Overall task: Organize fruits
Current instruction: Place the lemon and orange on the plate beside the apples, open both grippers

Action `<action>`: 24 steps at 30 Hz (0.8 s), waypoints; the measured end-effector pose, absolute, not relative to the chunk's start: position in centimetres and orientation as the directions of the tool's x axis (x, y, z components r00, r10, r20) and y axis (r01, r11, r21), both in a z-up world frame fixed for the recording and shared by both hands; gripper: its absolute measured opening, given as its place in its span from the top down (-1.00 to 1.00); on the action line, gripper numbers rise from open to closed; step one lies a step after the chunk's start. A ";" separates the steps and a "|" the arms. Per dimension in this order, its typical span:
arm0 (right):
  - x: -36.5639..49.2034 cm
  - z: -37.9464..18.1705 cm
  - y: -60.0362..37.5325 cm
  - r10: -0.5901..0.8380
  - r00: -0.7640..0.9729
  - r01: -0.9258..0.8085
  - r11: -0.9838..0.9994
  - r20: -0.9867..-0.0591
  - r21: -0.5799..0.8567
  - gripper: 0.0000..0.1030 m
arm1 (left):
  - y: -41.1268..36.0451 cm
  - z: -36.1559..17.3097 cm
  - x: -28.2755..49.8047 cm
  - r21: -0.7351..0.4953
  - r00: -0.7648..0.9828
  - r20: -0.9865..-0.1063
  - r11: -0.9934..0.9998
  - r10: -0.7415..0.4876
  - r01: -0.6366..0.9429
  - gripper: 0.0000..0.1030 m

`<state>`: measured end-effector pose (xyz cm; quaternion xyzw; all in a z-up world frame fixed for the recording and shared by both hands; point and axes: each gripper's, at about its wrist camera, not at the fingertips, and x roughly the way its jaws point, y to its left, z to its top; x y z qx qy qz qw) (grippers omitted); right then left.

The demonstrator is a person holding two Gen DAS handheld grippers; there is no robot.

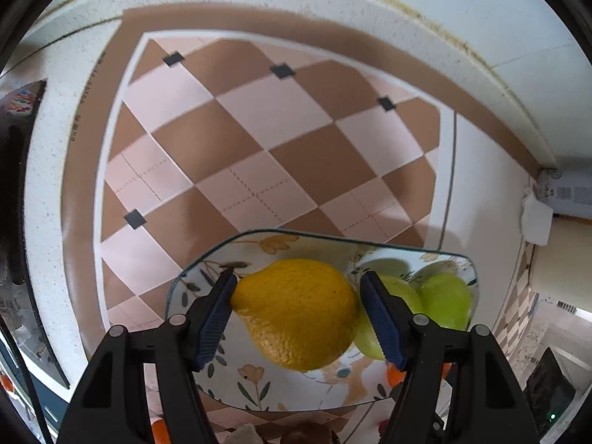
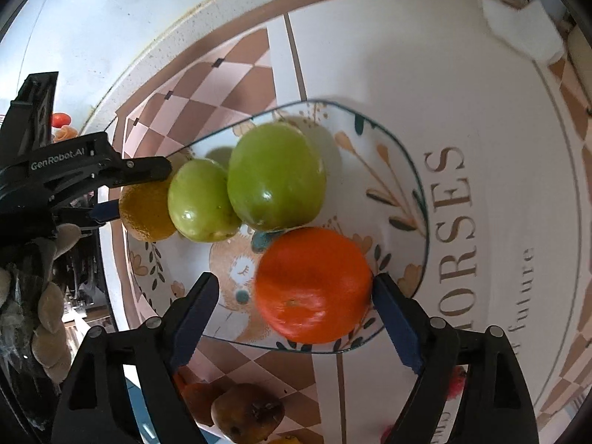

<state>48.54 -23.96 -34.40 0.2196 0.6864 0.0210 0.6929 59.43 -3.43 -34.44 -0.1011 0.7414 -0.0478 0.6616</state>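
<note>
A glass plate (image 1: 207, 270) with a flower print lies on a checked mat. My left gripper (image 1: 298, 296) is open around a yellow lemon (image 1: 296, 310) that rests on the plate; the left pad touches it, the right pad stands just clear. Two green apples (image 1: 444, 303) lie beside it. In the right wrist view the plate (image 2: 407, 199) holds the lemon (image 2: 144, 211), a small green apple (image 2: 199, 199), a large green apple (image 2: 275, 175) and an orange (image 2: 312, 285). My right gripper (image 2: 294, 292) is open around the orange, its right pad at the peel. The left gripper (image 2: 125, 188) shows there too.
A brown and pink checked mat (image 1: 259, 129) covers a white speckled counter (image 1: 48, 170). More fruit lies at the near edge: a brown pear (image 2: 248, 414) and an orange fruit (image 2: 196, 403). A white wall (image 1: 481, 7) stands behind. A white box (image 1: 536, 218) sits at the right.
</note>
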 end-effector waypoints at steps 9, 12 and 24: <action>47.0 -30.1 -24.0 0.148 0.094 0.213 0.963 -0.984 0.165 -0.77 | -2.0 -30.6 56.0 -0.143 -0.003 -0.990 0.990 -0.143 -0.011 -0.74; 45.9 -28.7 -23.9 0.123 0.115 0.196 0.970 -0.986 0.144 -0.77 | -1.5 -29.2 53.0 -0.083 0.048 -0.995 0.996 -0.084 0.022 -0.74; 38.7 -21.5 -22.0 0.091 0.233 0.149 0.981 -0.968 0.128 -0.77 | -1.6 -21.8 42.7 0.006 0.243 -0.970 0.995 -0.019 0.100 -0.74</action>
